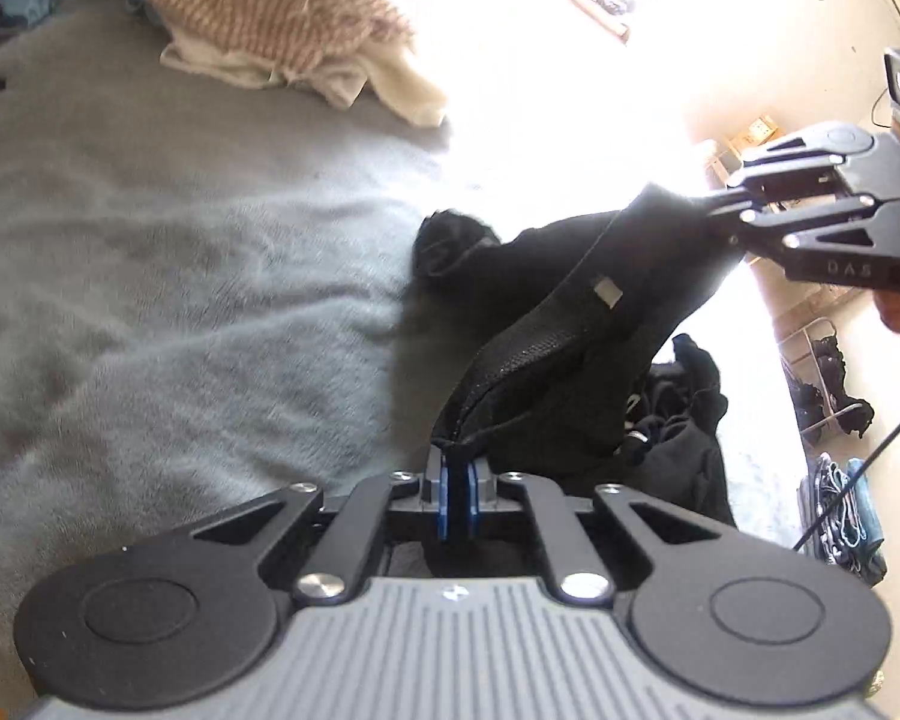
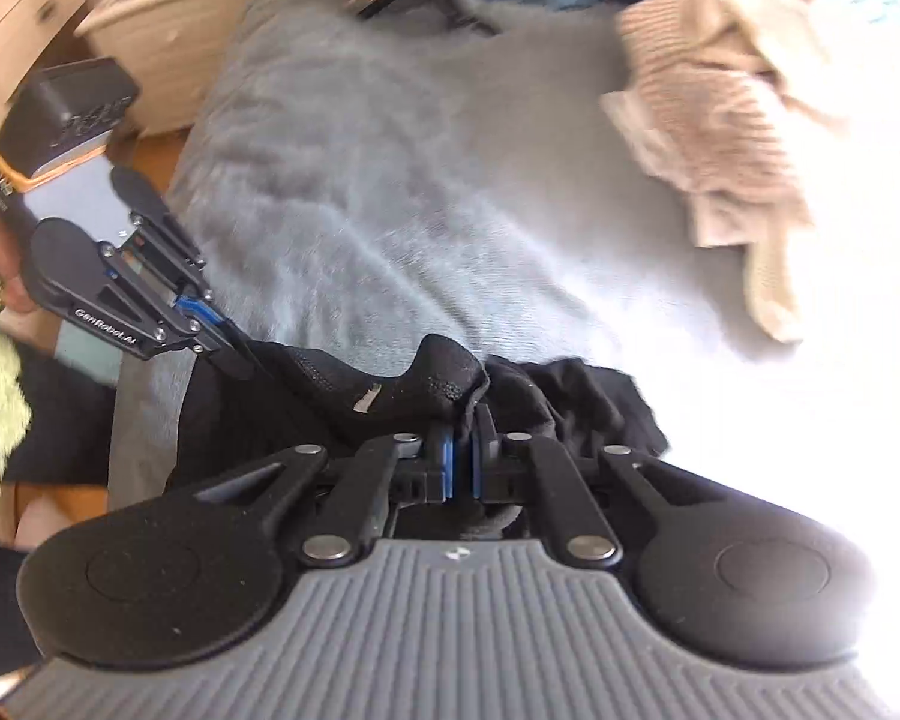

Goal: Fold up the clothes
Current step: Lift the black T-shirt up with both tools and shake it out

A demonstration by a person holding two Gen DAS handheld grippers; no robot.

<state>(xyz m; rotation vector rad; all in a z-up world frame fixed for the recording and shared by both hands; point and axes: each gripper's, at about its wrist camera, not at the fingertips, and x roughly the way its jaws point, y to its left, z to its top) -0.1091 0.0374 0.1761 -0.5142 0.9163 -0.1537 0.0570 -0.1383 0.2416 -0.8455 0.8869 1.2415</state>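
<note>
We hold a black garment (image 1: 570,312) stretched between our two claws above the grey blanket (image 1: 180,252). The left claw (image 1: 457,468) and the right claw (image 2: 463,420) each pinch its edge tight. A beige pile (image 2: 714,114) lies well apart.

At six o'clock the right gripper (image 2: 462,456) pinches the hem of the black garment (image 2: 342,387) between its blue pads. At nine o'clock the left gripper (image 2: 225,333) grips the same hem. The cloth stretches between them above the grey blanket (image 2: 402,180). A beige knitted pile (image 2: 726,102) lies at two o'clock.
</note>
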